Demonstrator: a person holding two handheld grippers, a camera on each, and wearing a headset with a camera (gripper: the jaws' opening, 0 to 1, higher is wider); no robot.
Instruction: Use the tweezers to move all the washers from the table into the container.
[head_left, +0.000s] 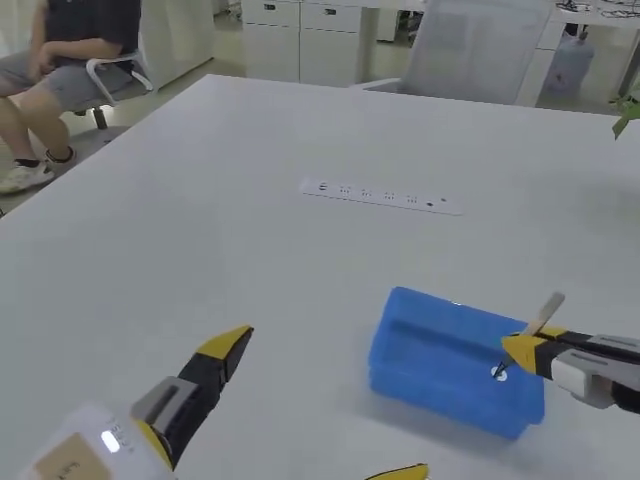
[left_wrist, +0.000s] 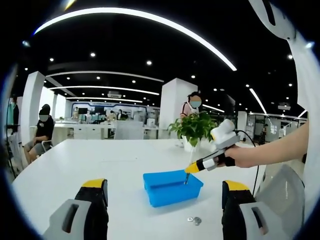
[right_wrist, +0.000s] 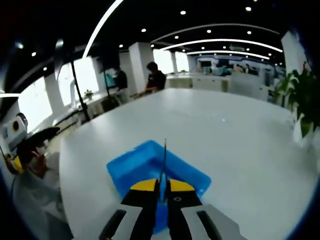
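- Right now two washers lie side by side on the table, just beside the near wall of the container and not touching it. You see them in the left gripper view.
- They look like small flat grey rings lying close together; finer detail is too small to tell.
- One small ring sits at the tip of the tweezers in the head view, over the container's inside. Whether it's pinched or just lying there, I can't tell.
- Container: blue open-top bin with low walls, standing upright on the table toward your right.
- Tweezers: thin and dark in the right gripper view, with the point aimed down into the bin.
- Your right gripper has its jaws nearly together, clamped on the tweezers' shank. It hangs over the bin's right edge, with your hand behind it.
- Your left gripper has its jaws spread wide with nothing between them. It's low over the table at near left, well apart from the bin.
- In the left gripper view the washers sit low between those two yellow-tipped fingers.
- Around you: a white power strip lies flat at mid-table beyond the bin, and a potted plant stands at the far edge.
- Off the table: a grey chair at the far side and a seated person at far left.
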